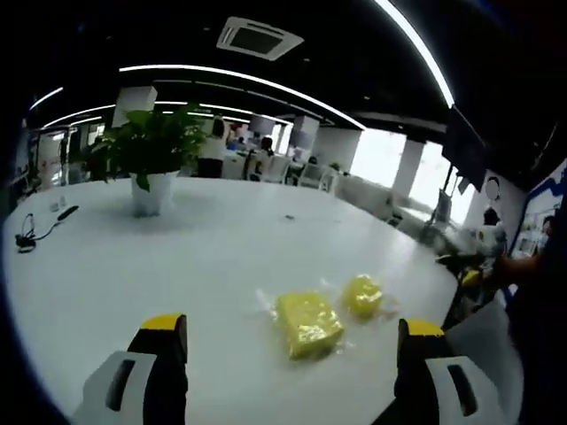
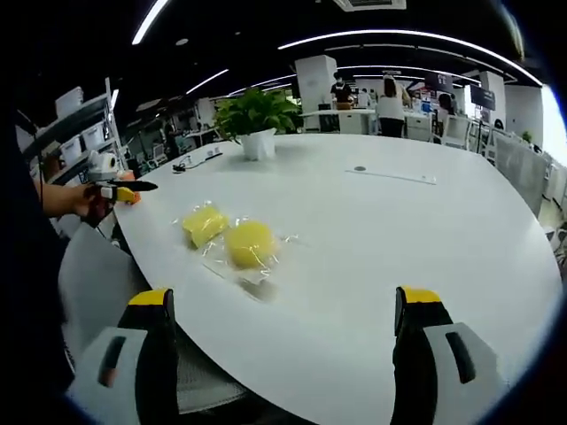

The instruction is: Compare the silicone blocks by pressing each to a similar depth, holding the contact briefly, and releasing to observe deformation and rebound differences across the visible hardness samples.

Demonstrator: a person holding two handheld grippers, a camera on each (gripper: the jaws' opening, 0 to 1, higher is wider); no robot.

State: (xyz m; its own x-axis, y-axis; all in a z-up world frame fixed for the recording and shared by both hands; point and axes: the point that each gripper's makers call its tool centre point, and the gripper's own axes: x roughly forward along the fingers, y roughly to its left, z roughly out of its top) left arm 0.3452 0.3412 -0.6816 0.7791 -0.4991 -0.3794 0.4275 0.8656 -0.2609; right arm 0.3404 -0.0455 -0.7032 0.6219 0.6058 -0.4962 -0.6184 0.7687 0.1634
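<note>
Left gripper point(image 1: 292, 336) jaws wide apart, holding nothing; square yellow block point(image 1: 308, 324) between and just ahead, one corner toward camera, round yellow block point(image 1: 363, 295) just beyond, both plastic-wrapped. Right gripper point(image 2: 283, 305) equally spread, empty; blocks ahead-left. White round table point(image 1: 204, 257), potted plant point(image 1: 152, 152) far side; open office, ceiling light strips.

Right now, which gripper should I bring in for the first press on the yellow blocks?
Left, probably. Its open gripper frames the square block just ahead, round block beyond. The right gripper, also open, sees both off toward its left jaw, farther away across the white table.
</note>
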